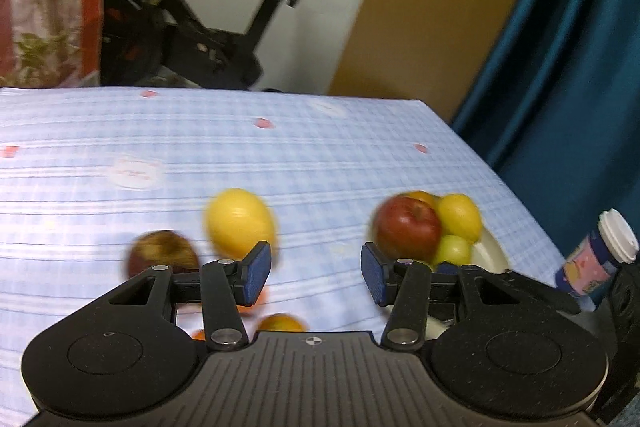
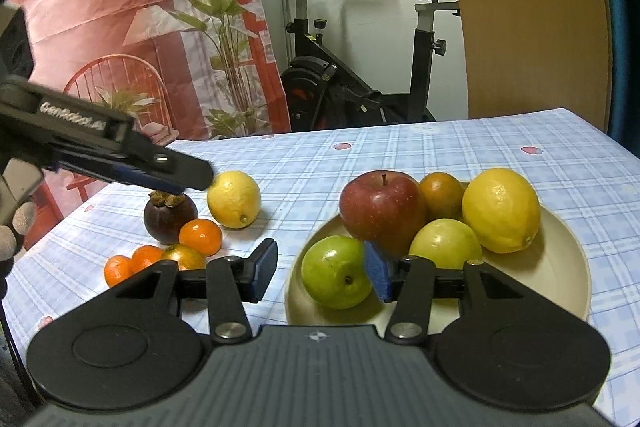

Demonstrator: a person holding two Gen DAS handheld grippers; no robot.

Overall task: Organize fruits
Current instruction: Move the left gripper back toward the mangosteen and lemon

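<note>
A cream plate (image 2: pixel 560 267) holds a red apple (image 2: pixel 382 211), a large lemon (image 2: pixel 500 209), a green apple (image 2: pixel 336 271) and two smaller fruits. On the cloth to its left lie a lemon (image 2: pixel 234 199), a mangosteen (image 2: pixel 170 215) and several small oranges (image 2: pixel 200 235). My right gripper (image 2: pixel 320 275) is open and empty at the plate's near left rim, its right pad just in front of the green apple. My left gripper (image 2: pixel 176 183) hovers over the mangosteen. In the left wrist view my left gripper (image 1: pixel 316 275) is open and empty, between the lemon (image 1: pixel 240 227) and the plate (image 1: pixel 494 251).
A lidded paper cup (image 1: pixel 604 259) stands near the table's right edge, beside the plate. The checked blue tablecloth (image 2: pixel 440 147) runs bare toward the far edge. An exercise bike (image 2: pixel 340 87) and a printed curtain (image 2: pixel 120 7) stand behind the table.
</note>
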